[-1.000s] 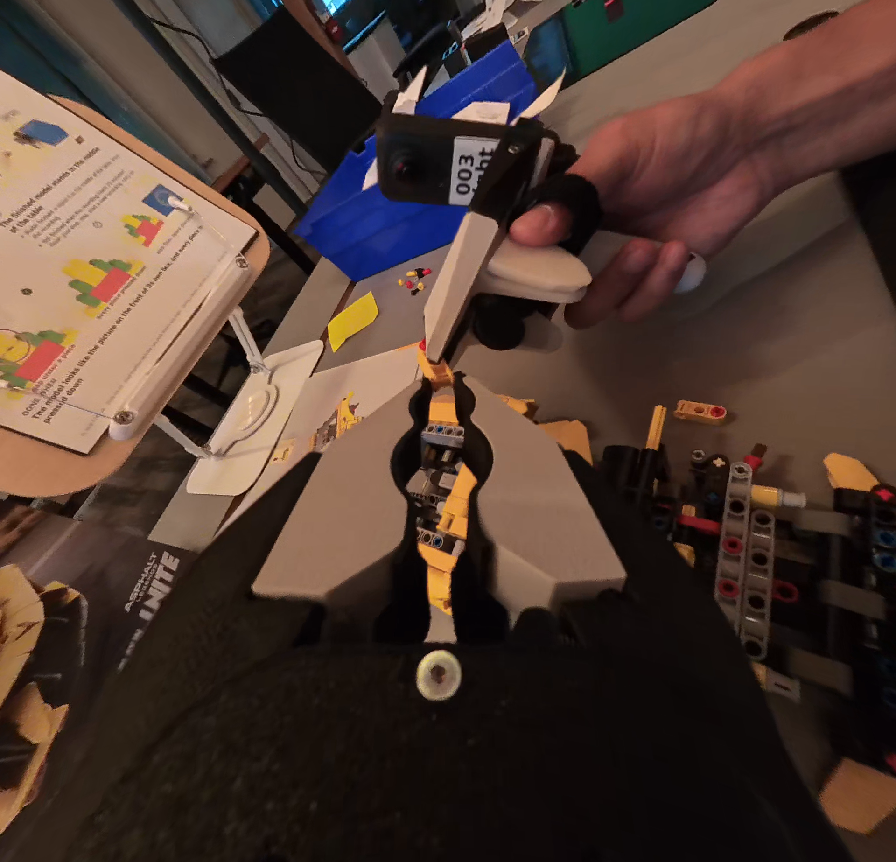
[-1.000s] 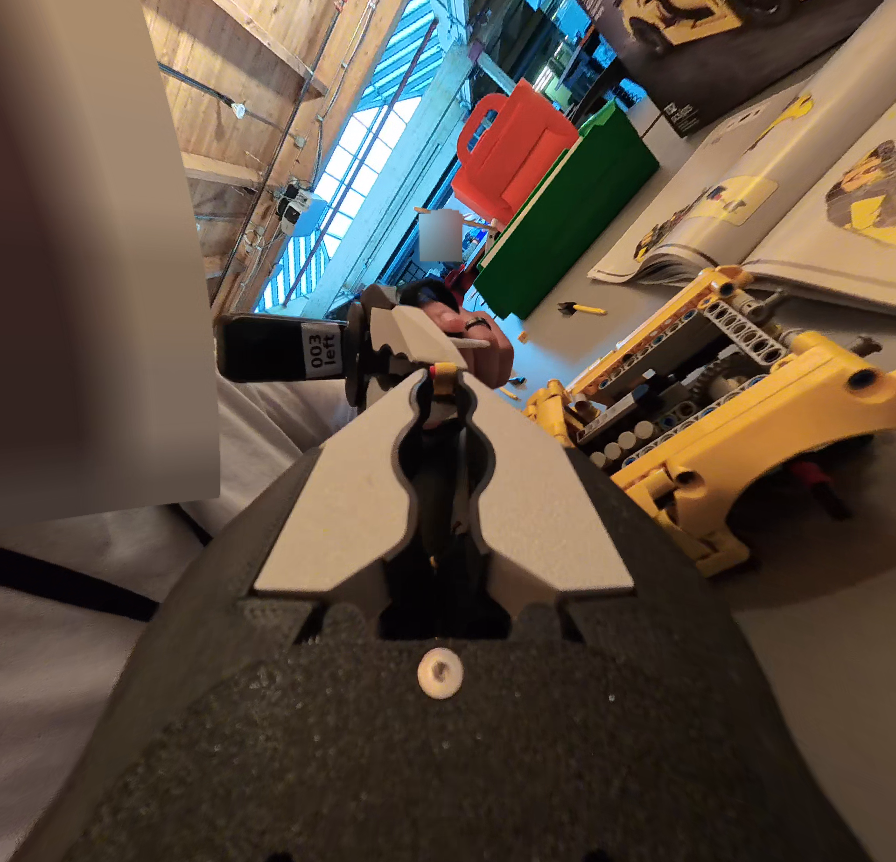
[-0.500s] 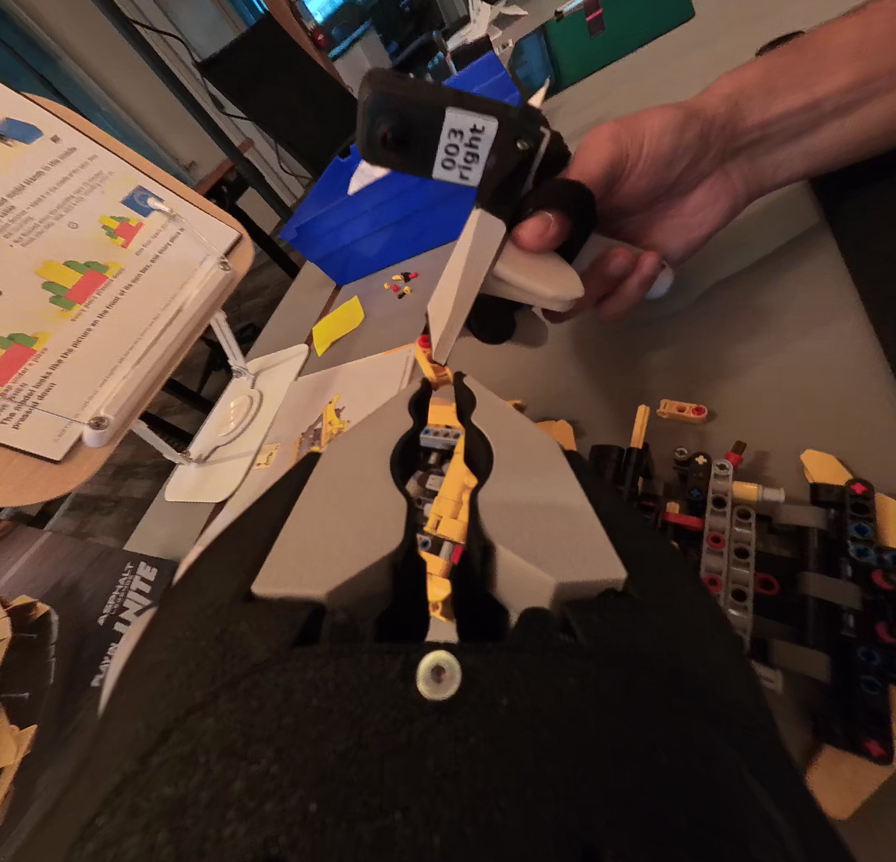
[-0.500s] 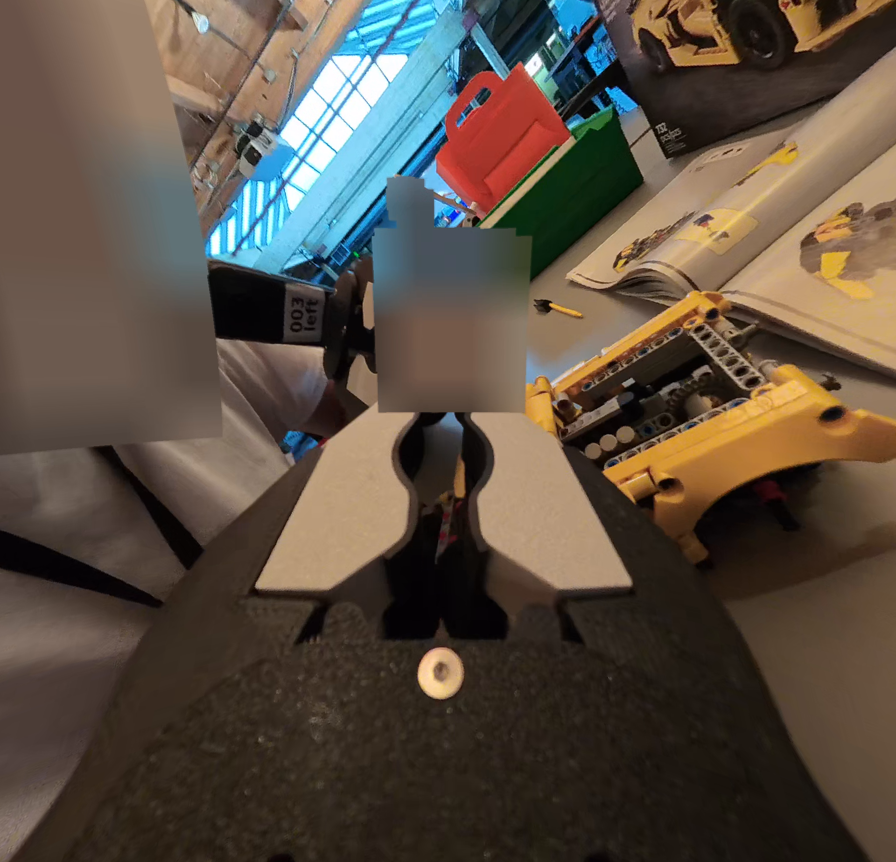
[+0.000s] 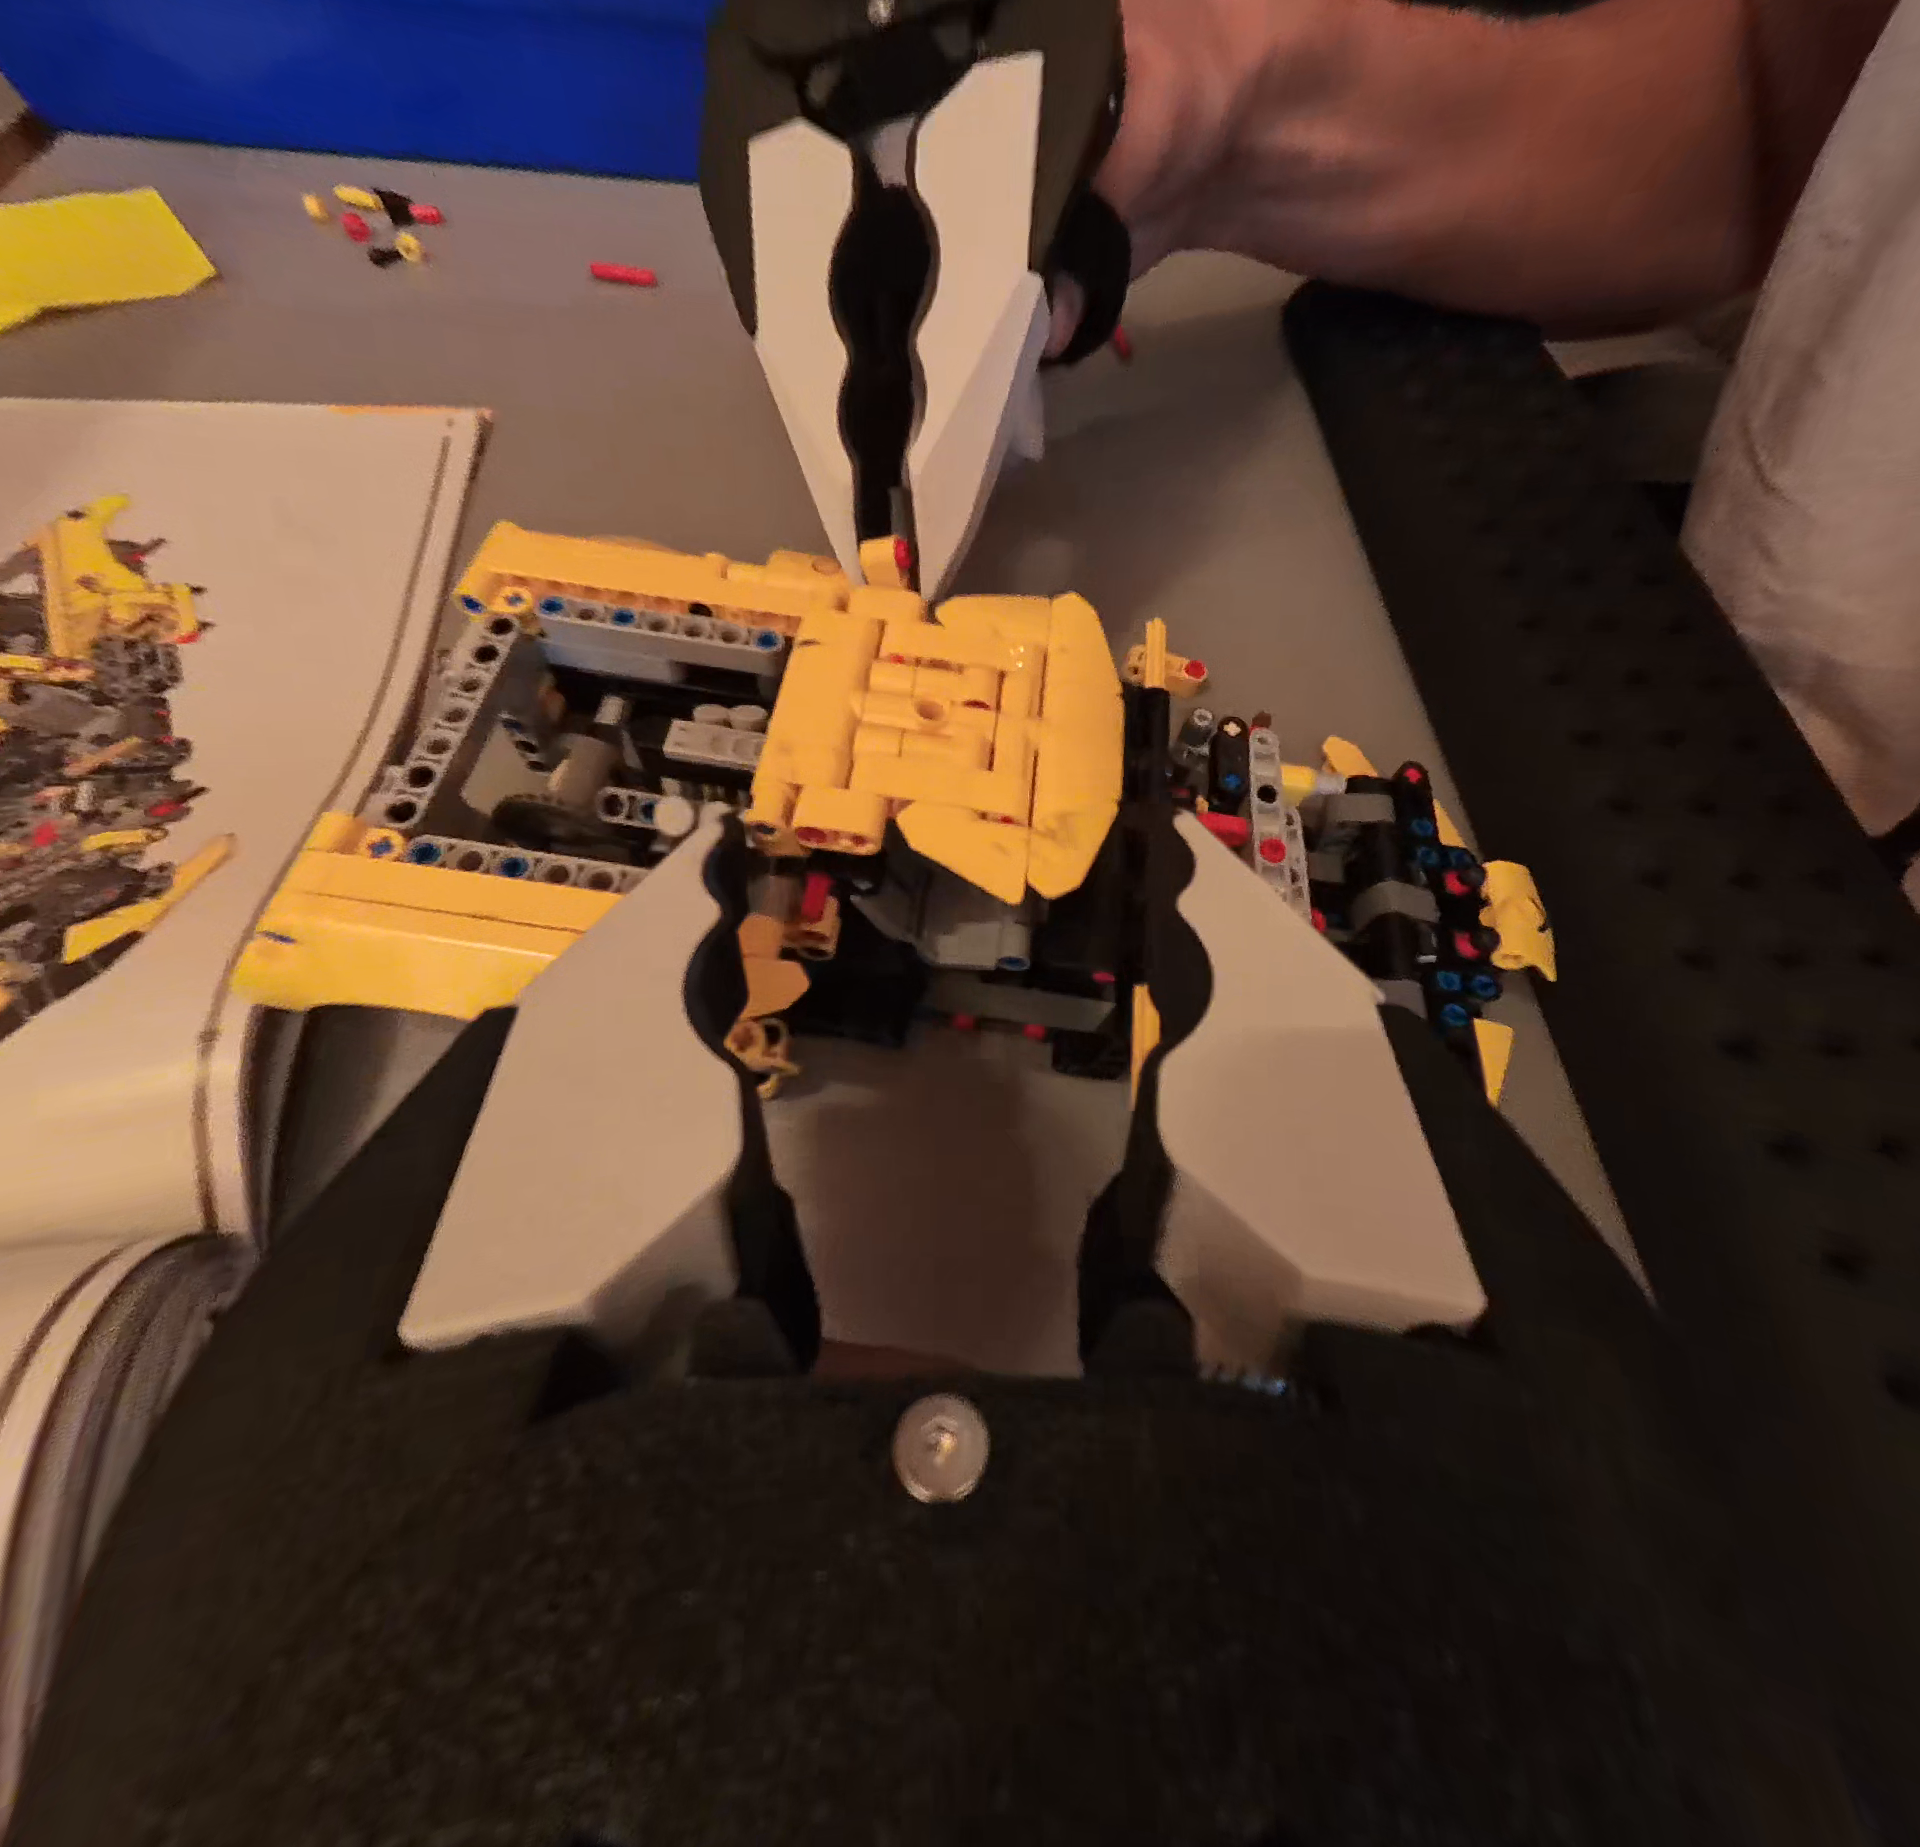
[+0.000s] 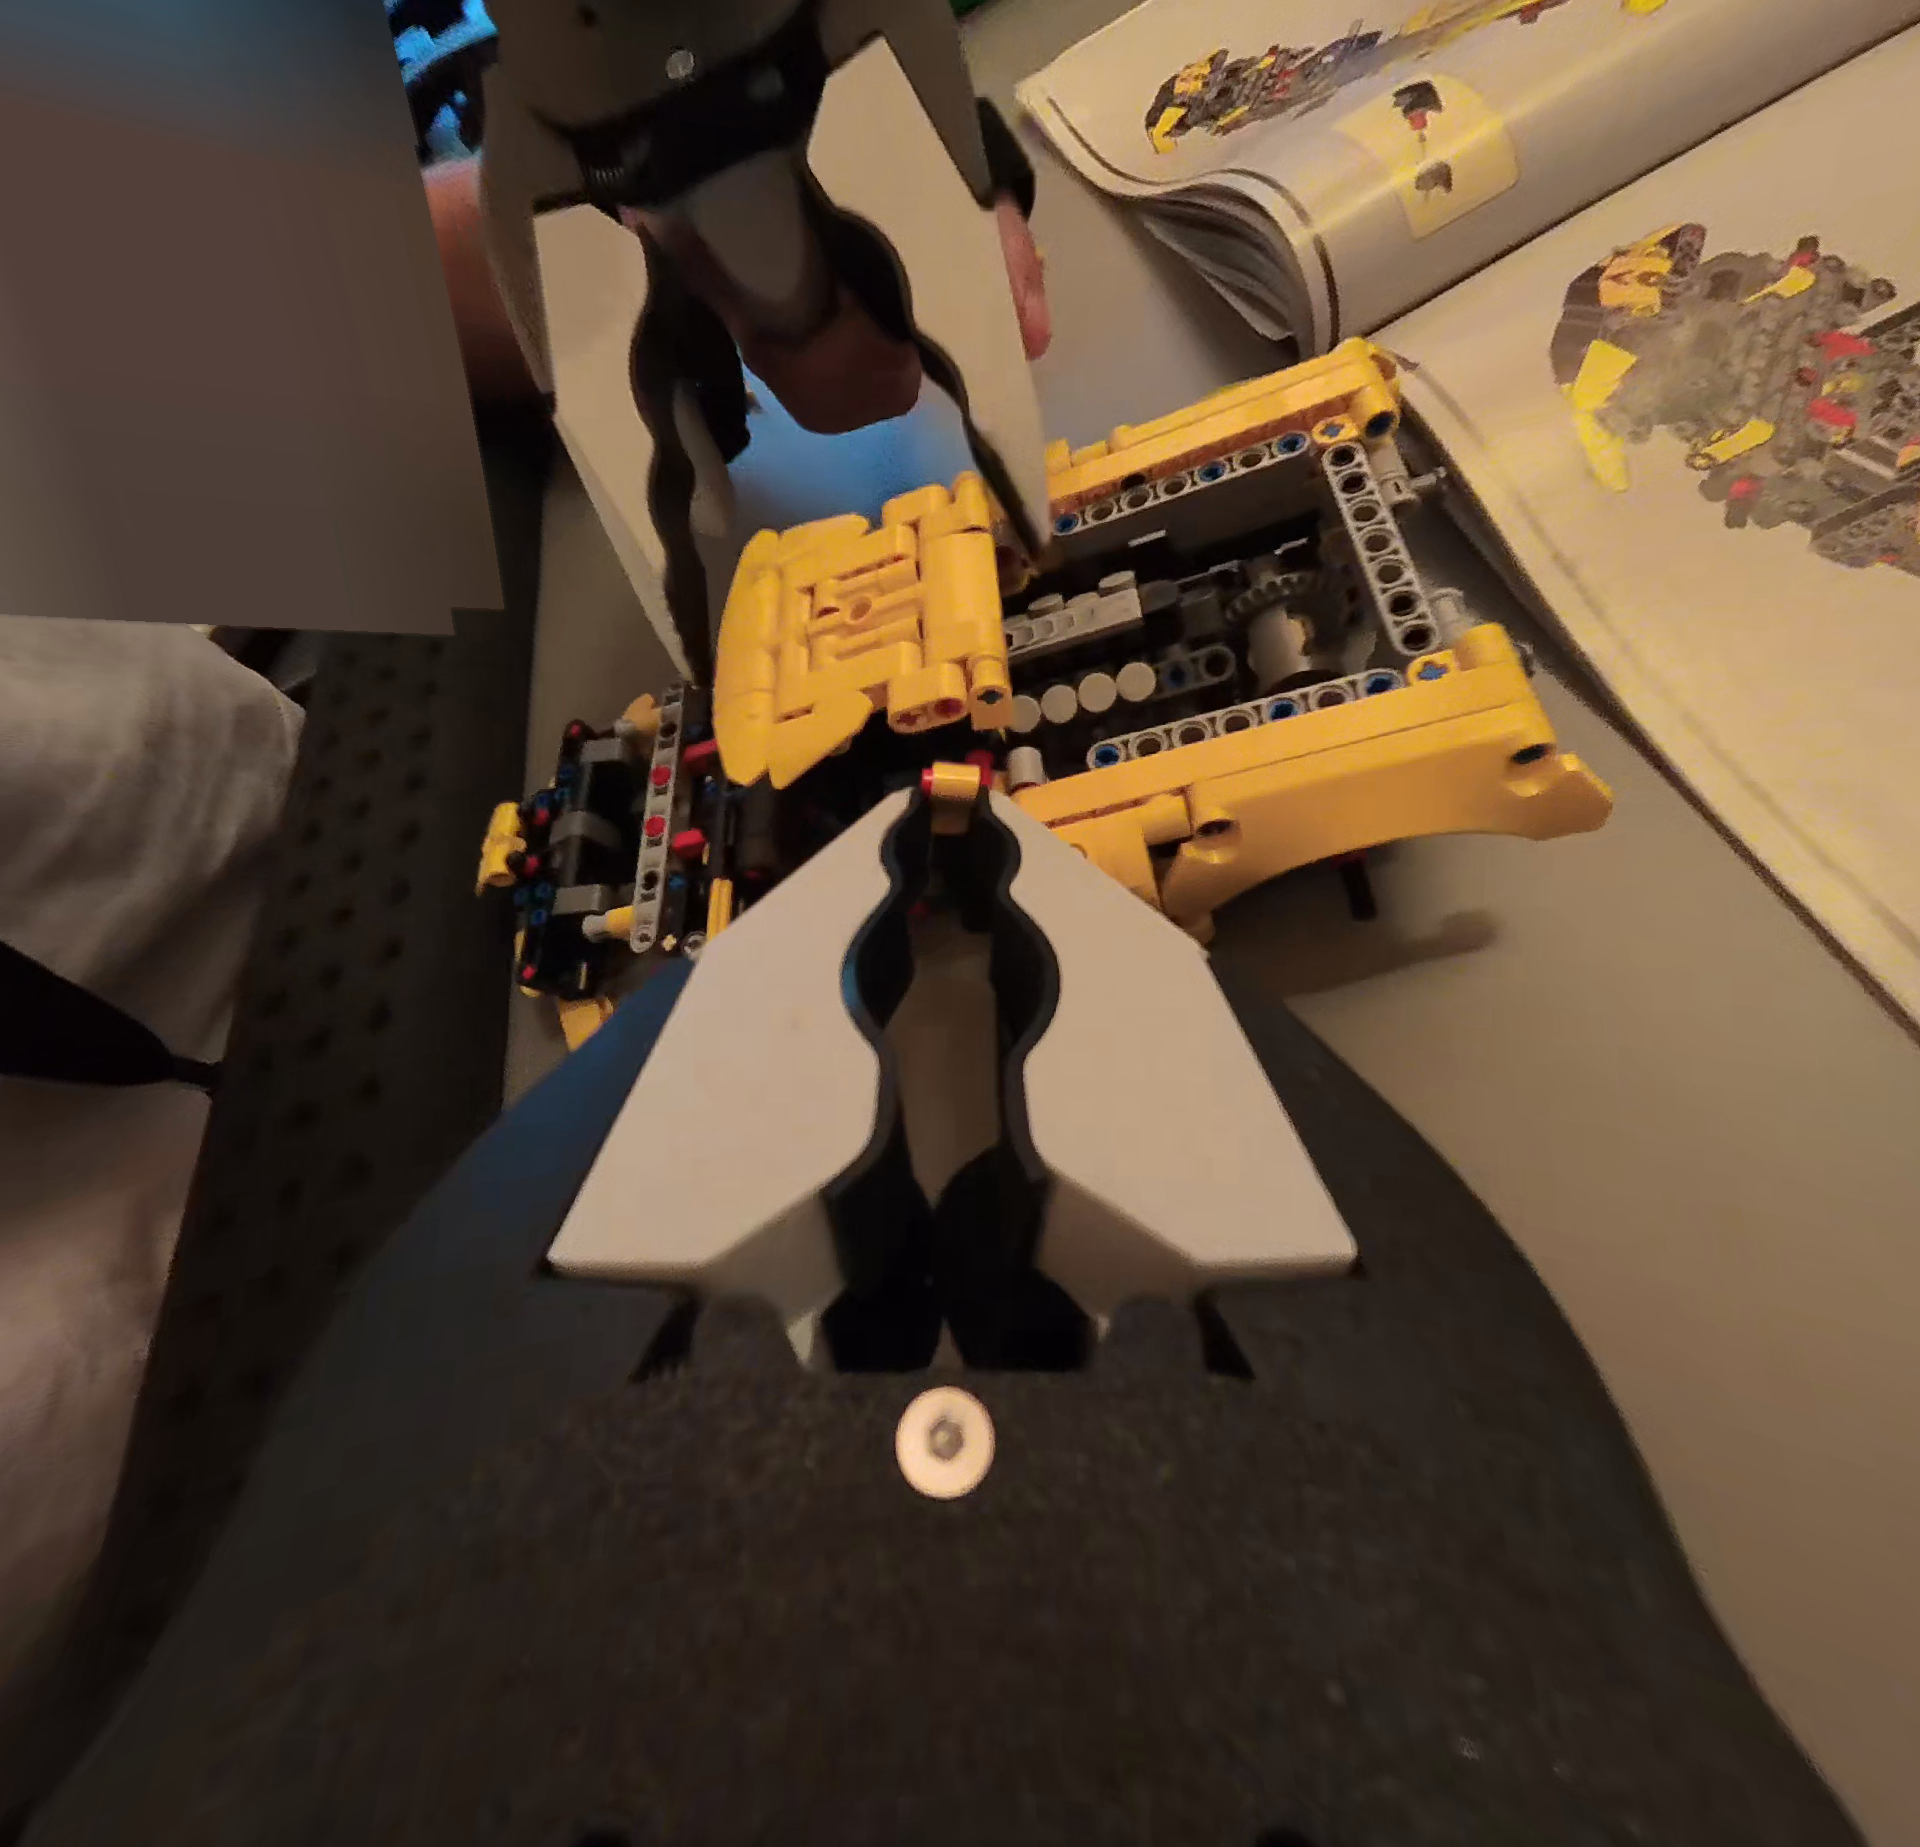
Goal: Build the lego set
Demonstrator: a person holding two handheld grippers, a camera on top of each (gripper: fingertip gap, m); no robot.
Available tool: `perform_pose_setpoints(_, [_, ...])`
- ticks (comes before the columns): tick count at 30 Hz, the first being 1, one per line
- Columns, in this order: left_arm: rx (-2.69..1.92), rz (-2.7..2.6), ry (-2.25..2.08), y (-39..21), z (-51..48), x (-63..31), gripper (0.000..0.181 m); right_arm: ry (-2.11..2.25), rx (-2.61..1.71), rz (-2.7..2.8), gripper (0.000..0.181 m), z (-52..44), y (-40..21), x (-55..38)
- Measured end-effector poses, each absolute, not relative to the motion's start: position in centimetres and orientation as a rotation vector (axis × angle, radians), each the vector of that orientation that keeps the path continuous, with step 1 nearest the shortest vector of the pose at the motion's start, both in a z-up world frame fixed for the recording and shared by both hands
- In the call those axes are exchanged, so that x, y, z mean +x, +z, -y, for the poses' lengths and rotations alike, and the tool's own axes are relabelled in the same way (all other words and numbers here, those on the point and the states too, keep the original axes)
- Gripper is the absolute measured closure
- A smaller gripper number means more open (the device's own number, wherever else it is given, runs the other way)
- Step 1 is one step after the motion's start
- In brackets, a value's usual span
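Observation:
A half-built yellow and black Lego car (image 5: 436, 904) lies on the grey table, and it also shows in the right wrist view (image 6: 1299, 769). A yellow panel assembly (image 5: 935, 717) (image 6: 862, 634) rests on its middle. My left gripper (image 5: 951, 831) is open, with its jaws wide on either side of this panel; I cannot tell whether they touch it. It also shows from the front in the right wrist view (image 6: 862, 602). My right gripper (image 6: 951, 810) is shut on a small yellow piece with a red pin (image 6: 954, 781). It holds the piece at the panel's far edge (image 5: 883, 556).
An open instruction booklet (image 5: 208, 654) (image 6: 1714, 447) lies beside the car. A blue bin (image 5: 364, 31), a yellow paper scrap (image 5: 94, 249) and several small loose pieces (image 5: 384, 223) are at the back. A black perforated mat (image 5: 1662, 654) borders the table. The gap from one gripper's tips to the other's is roughly 5 cm.
My left gripper was shut on the yellow assembly up in the air; now it is open, low over the car, with the assembly on the model. My right gripper came down too and still holds its piece.

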State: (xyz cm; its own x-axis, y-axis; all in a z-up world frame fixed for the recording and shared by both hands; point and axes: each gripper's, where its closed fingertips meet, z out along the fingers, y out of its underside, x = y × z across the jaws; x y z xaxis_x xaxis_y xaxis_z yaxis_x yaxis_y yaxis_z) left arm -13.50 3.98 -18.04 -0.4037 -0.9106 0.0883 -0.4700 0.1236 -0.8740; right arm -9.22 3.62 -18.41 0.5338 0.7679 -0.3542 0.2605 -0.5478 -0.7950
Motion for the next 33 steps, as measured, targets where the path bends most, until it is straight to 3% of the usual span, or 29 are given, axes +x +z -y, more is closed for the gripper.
perform_pose_setpoints(33, [-1.323,-1.937,-1.239,-18.71,-4.07,-13.01,0.111,0.966,-2.053,0.918,0.174,-4.16,-18.32,-8.7])
